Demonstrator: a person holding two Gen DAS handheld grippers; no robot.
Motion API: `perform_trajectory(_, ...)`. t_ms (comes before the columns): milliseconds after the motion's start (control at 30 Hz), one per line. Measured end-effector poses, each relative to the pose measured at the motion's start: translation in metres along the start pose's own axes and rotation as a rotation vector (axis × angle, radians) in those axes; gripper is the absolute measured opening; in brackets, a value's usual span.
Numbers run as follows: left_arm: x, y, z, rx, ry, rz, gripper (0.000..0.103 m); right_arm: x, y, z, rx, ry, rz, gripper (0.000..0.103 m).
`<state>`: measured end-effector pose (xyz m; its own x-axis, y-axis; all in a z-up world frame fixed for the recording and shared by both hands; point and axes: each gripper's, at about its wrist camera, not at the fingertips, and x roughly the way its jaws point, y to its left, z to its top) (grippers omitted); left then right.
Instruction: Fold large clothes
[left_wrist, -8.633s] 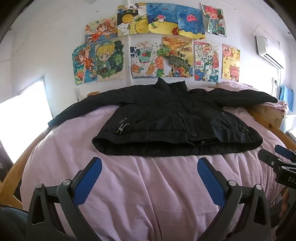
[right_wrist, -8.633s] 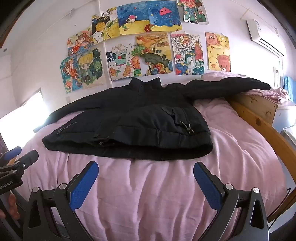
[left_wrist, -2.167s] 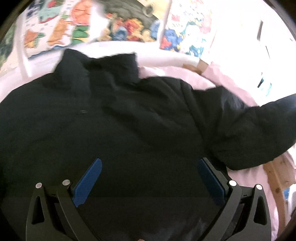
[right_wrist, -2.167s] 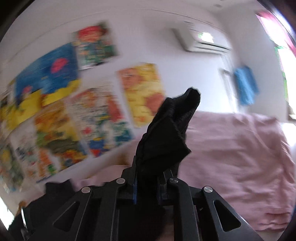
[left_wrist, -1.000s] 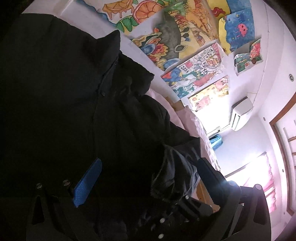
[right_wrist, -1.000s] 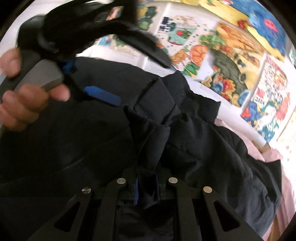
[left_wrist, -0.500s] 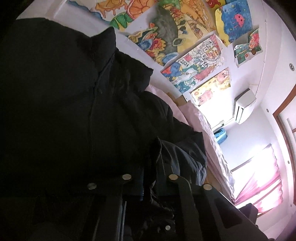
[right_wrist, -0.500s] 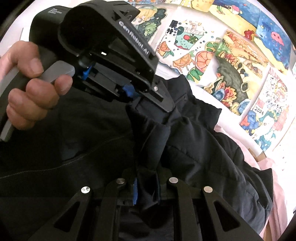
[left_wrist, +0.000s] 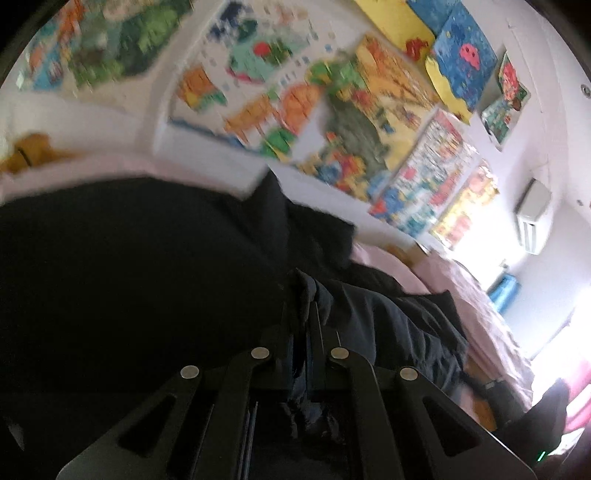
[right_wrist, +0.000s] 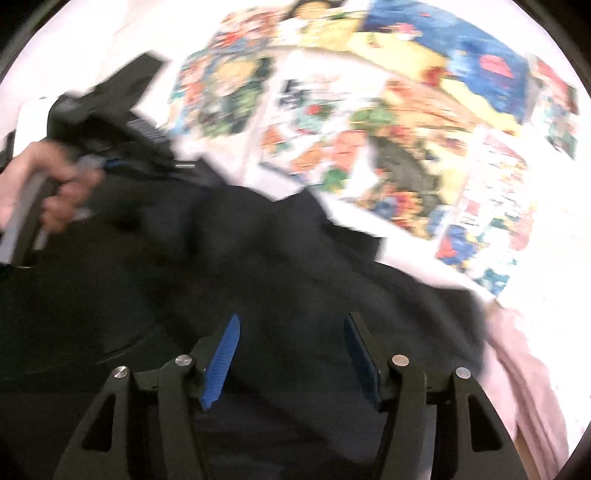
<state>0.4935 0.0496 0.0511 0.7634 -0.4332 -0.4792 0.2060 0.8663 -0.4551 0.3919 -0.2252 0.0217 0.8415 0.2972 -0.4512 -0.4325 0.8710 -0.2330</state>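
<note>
A large black padded jacket (left_wrist: 129, 277) lies on the pink bed (left_wrist: 480, 295), filling the lower part of both views; it also shows in the right wrist view (right_wrist: 295, 266). My left gripper (left_wrist: 302, 314) is shut on the cuff of the jacket's sleeve (left_wrist: 388, 314), which is folded in over the body. My right gripper (right_wrist: 291, 332) is open and empty just above the jacket. The left gripper and the hand holding it (right_wrist: 66, 184) show at the upper left of the right wrist view.
Colourful drawings (left_wrist: 351, 129) cover the white wall behind the bed. An air conditioner (left_wrist: 532, 221) hangs at the right. A wooden bed frame (left_wrist: 480, 406) runs along the bed's right side. A bright window lies far right.
My right gripper has opened and let go of the sleeve. My left gripper has shut on the sleeve cuff and carries it left across the jacket. Both views are blurred by motion.
</note>
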Motion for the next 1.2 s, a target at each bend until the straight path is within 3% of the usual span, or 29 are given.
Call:
perform_trajectory(67,-0.006,0.004,0.008,0.027,-0.049,0.077,0.003,0.001,-0.021,0.000,0.063,-0.001,-0.058,0.074)
perform_trajectory(233,-0.012,0.029,0.013,0.048,-0.091,0.253,0.003,0.031,-0.071,-0.012,0.206,0.106,-0.149,0.075)
perform_trajectory(400,0.019,0.048,0.001,0.079,-0.023,0.376,0.003,0.086,-0.089,-0.038,0.289,0.297,-0.113,0.075)
perform_trajectory(533,0.040,0.071,-0.014,0.097,0.043,0.443,0.003,0.116,-0.082,-0.055,0.262,0.383,-0.086,0.075)
perform_trajectory(667,0.055,0.093,-0.028,0.079,0.087,0.463,0.003,0.138,-0.075,-0.070,0.237,0.456,-0.059,0.078)
perform_trajectory(867,0.056,0.097,-0.032,0.076,0.092,0.466,0.008,0.149,-0.072,-0.084,0.232,0.454,-0.075,0.086)
perform_trajectory(933,0.050,0.098,-0.030,0.053,0.084,0.457,0.012,0.148,-0.073,-0.086,0.243,0.452,-0.088,0.095)
perform_trajectory(1133,0.016,0.086,-0.033,-0.031,0.074,0.391,0.043,0.146,-0.093,-0.094,0.368,0.431,-0.032,0.100)
perform_trajectory(1200,-0.004,0.082,-0.038,-0.042,0.041,0.380,0.060,0.143,-0.095,-0.092,0.374,0.418,-0.021,0.100)
